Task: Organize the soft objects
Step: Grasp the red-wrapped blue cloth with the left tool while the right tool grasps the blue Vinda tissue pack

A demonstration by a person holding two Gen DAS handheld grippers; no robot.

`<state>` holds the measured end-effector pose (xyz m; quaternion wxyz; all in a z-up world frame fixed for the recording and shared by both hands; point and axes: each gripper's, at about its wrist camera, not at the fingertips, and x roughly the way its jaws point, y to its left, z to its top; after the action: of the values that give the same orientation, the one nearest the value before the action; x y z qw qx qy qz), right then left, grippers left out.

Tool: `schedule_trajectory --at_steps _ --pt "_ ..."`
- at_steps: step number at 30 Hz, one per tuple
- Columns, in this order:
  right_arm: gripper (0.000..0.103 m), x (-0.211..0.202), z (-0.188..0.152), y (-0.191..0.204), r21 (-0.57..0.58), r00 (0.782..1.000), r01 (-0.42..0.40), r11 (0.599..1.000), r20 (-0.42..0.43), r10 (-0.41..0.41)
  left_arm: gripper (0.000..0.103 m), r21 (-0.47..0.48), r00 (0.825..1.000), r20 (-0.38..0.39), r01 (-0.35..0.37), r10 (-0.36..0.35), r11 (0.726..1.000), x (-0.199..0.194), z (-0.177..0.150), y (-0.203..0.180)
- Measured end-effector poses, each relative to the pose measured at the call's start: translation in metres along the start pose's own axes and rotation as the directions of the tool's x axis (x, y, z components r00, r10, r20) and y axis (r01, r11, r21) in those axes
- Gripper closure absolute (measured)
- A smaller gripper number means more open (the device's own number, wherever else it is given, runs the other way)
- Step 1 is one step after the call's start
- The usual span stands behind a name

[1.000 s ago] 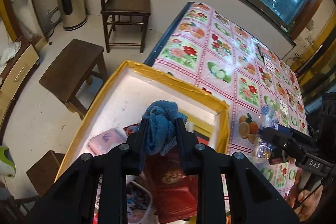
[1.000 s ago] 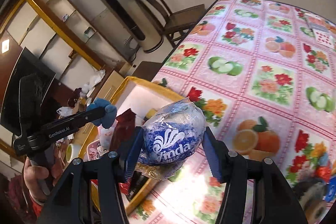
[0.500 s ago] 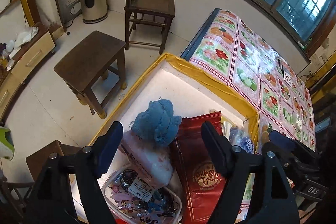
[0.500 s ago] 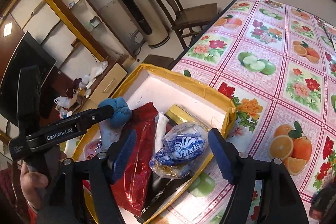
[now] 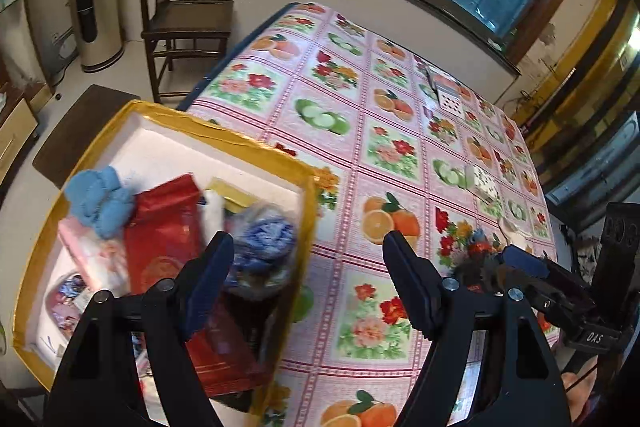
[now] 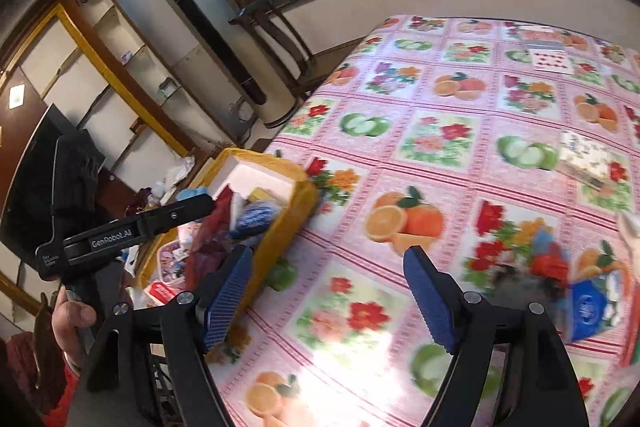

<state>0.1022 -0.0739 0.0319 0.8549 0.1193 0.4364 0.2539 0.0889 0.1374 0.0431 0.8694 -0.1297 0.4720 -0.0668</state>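
Note:
A white foam box with a yellow taped rim sits at the table's left end. In it lie a blue towel, a red packet, a pink pack and a blue-and-white tissue pack. My left gripper is open and empty, hovering over the box's right wall. My right gripper is open and empty above the flowered tablecloth, right of the box. The tissue pack and the left gripper show in the right wrist view. A blurred blue pack lies on the table at the right.
A white flowered tissue pack and playing cards lie farther along the table. Off the table's left end stand a wooden chair, a low stool and a tower air conditioner. A hand holds the left gripper's handle.
Both grippers opened: the left let the blue towel go and the right let the tissue pack go, both into the box. Both then swung right, over the tablecloth.

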Motion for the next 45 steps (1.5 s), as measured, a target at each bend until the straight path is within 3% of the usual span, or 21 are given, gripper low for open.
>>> schedule_trajectory --at_steps 3,7,12,18,23,25,28,30,37,42,45 --pt "0.021 -0.035 -0.01 -0.052 0.05 0.996 0.086 0.995 0.006 -0.087 0.026 0.028 0.997 -0.04 0.062 -0.061 0.998 0.013 0.0 -0.035" --pt "0.021 -0.059 -0.031 -0.117 0.094 0.979 0.203 0.975 -0.039 -0.2 0.026 0.078 0.991 -0.098 0.099 -0.091 0.992 0.045 0.002 -0.08" --pt "0.02 -0.058 -0.053 -0.169 0.084 0.961 0.269 0.959 -0.095 -0.261 0.026 0.122 0.96 -0.227 0.198 -0.166 0.973 0.093 0.002 -0.128" --pt "0.019 -0.027 -0.056 -0.17 -0.085 0.916 0.357 0.93 -0.165 -0.367 0.026 0.19 0.91 -0.354 0.297 -0.217 0.936 0.129 0.009 -0.178" --pt "0.018 -0.008 -0.052 -0.171 -0.13 0.907 0.356 0.925 -0.192 -0.376 0.027 0.277 0.862 -0.466 0.358 -0.2 0.892 0.16 0.012 -0.214" --pt "0.018 -0.002 -0.051 -0.172 -0.135 0.907 0.348 0.928 -0.202 -0.369 0.027 0.284 0.85 -0.492 0.362 -0.189 0.888 0.17 0.012 -0.221" --pt "0.017 0.007 -0.05 -0.174 -0.152 0.902 0.35 0.925 -0.214 -0.376 0.027 0.272 0.816 -0.54 0.4 -0.206 0.875 0.18 0.01 -0.232" --pt "0.016 0.013 -0.048 -0.175 -0.167 0.892 0.365 0.916 -0.217 -0.395 0.027 0.294 0.816 -0.546 0.401 -0.192 0.868 0.184 0.008 -0.242" --pt "0.016 0.023 -0.041 -0.18 -0.171 0.888 0.385 0.907 -0.199 -0.415 0.027 0.357 0.778 -0.619 0.398 -0.104 0.845 0.202 -0.006 -0.268" --pt "0.016 0.026 -0.036 -0.181 -0.201 0.874 0.407 0.891 -0.198 -0.444 0.027 0.365 0.776 -0.627 0.37 -0.068 0.854 0.213 -0.011 -0.272" --pt "0.022 0.024 -0.037 -0.186 -0.175 0.886 0.393 0.903 -0.191 -0.423 0.027 0.396 0.783 -0.621 0.363 -0.045 0.844 0.214 -0.016 -0.28"
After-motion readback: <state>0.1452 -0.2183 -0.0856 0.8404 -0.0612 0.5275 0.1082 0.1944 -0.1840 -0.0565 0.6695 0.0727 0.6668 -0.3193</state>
